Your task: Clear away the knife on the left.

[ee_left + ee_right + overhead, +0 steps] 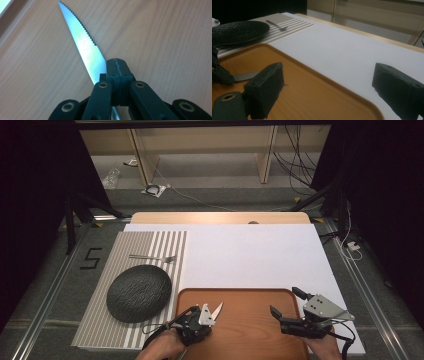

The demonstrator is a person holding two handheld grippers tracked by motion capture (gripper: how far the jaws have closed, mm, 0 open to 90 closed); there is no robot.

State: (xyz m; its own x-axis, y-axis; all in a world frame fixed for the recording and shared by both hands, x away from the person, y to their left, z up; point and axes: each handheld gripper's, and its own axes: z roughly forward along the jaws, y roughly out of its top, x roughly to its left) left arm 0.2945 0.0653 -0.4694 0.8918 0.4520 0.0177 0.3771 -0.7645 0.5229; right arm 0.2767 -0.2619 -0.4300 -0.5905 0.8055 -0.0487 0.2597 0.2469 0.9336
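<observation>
I have the knife (85, 47) clamped in my left claw (117, 68), low in the high view and left of centre, over the near left part of the wooden tray (250, 330). The claw is pinched tight where blade meets handle, and the serrated blade runs out towards the upper left of the left claw's view, just above the tray's wood; I can't tell whether the tip touches it.

I judge the knife light, stiff and slick: polished steel, thin and flat, so it may pivot or slide between the pads if I swing it fast. The handle would be the surer place to hold, clear of the serrated edge.

My right claw (284, 301) stands wide with nothing between its parts, at the lower right of the high view over the tray's near right side.

The handle is hidden beneath the left claw, bar a sliver of round metal at the bottom edge of its own view. The fork (152, 257) and dark plate (139, 293) sit on the striped mat (100, 320) left of the tray, and the fork's tines are too small to make out.
</observation>
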